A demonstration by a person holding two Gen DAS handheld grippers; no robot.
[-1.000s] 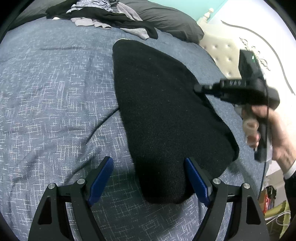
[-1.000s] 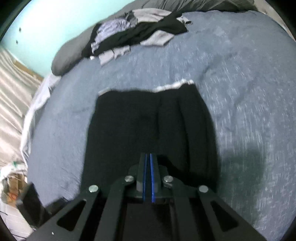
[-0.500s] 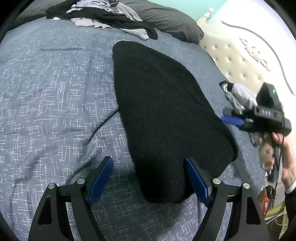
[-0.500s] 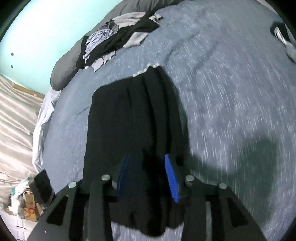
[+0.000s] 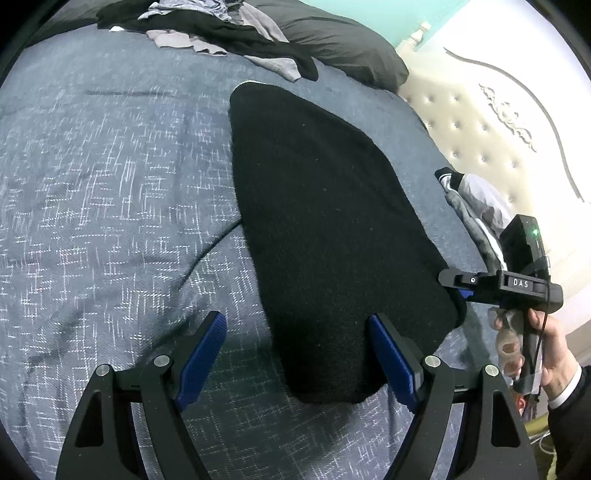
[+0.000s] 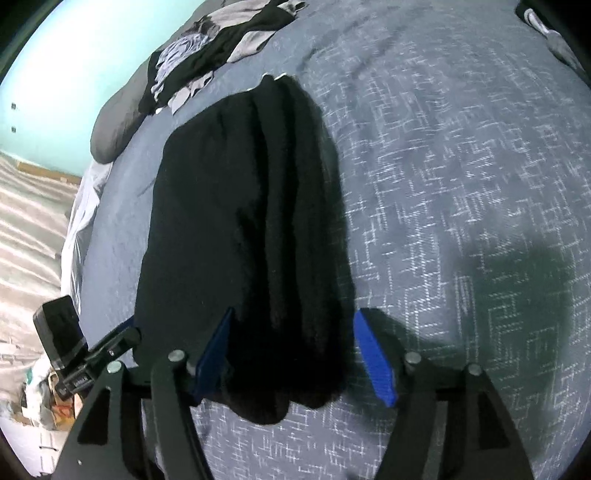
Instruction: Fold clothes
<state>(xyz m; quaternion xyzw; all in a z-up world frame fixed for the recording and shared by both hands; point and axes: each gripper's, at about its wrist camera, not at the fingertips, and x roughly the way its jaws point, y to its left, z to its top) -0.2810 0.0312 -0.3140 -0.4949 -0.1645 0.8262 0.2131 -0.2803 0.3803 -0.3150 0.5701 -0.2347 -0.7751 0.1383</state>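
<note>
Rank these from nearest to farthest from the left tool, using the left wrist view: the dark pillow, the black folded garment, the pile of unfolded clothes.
1. Black folded garment: its near end lies between the open fingers of the left tool.
2. Pile of unfolded clothes: far end of the bed, left of centre.
3. Dark pillow: behind the pile, extending right.

The only readable lettering is "DAS" (white on black) on the right gripper (image 5: 452,280), far right.
</note>
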